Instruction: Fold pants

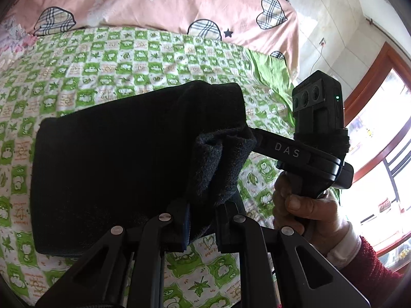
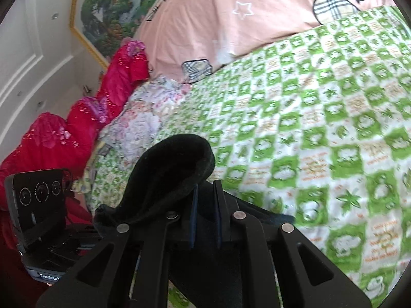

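Black pants (image 1: pixel 115 166) lie folded into a thick rectangle on the green checked bedsheet (image 1: pixel 102 59). My left gripper (image 1: pixel 203 228) is at the bundle's near right corner, shut on a fuzzy fold of the cloth. In the left wrist view, my right gripper (image 1: pixel 253 138) comes in from the right in a person's hand (image 1: pixel 303 210), its fingertips buried in the same raised fold. In the right wrist view, a hump of the pants (image 2: pixel 174 169) bulges over the left finger of my right gripper (image 2: pixel 205 200), with dark cloth pinched between the narrow jaws.
A pink duvet (image 1: pixel 179 2) with plaid hearts lies at the bed's far side. Red bedding (image 2: pixel 77 128) and a floral cloth (image 2: pixel 143 118) are piled by the wall under a framed painting (image 2: pixel 110 12). A window (image 1: pixel 385 128) is on the right.
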Demonstrator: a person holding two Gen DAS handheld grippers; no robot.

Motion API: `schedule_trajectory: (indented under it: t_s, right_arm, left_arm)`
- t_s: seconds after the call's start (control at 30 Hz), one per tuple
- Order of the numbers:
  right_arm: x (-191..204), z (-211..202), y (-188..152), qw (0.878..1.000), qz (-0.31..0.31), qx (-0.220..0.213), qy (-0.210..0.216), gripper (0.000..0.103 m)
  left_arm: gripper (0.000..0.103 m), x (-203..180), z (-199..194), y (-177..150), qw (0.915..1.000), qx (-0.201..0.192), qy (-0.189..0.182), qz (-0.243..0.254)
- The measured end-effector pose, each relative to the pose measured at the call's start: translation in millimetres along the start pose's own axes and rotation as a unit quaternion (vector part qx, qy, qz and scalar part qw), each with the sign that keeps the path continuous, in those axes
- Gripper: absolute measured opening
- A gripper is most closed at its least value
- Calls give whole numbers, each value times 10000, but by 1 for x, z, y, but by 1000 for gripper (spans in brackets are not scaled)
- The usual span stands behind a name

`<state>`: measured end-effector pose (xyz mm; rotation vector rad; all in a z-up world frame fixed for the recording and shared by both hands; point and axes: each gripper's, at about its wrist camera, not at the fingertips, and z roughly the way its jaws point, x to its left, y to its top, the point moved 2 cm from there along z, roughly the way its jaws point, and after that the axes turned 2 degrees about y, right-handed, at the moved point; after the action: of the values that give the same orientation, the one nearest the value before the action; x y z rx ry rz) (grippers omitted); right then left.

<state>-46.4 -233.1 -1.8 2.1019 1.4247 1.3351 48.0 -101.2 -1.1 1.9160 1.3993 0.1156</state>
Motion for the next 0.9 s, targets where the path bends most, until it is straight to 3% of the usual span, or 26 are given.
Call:
schedule_trajectory:
  t_s: [0.17, 0.33, 0.4, 0.47, 0.5, 0.6, 0.9]
  right_arm:
    - [-15, -13, -11, 9975, 300, -50, -645, 13]
    - [-20, -36, -19, 9937, 523, -333, -928, 14]
    - [-18, -44, -21, 9923, 572, -438, -1003, 20]
    - [-13, -49, -22, 9902, 608, -545, -1129, 47]
    - [-10, -52, -22, 9894, 624, -621, -1158, 53]
    - [2, -55, -19, 9884, 558, -734, -1207, 55]
    - [36, -50, -14, 9848, 228, -720, -1567, 63]
  left_arm:
    - [21, -2, 11, -6, 9999, 49, -38, 104]
    - [23, 4, 15, -11, 9998, 91, -173, -31]
    - [27, 3, 14, -12, 9997, 108, -229, -31]
    - [31, 1, 12, -14, 9996, 103, -270, -8]
    - [33, 0, 11, -15, 9995, 99, -298, 8]
    - [44, -2, 7, -19, 9986, 126, -512, -10]
    - [50, 17, -23, -27, 9977, -60, -616, -282]
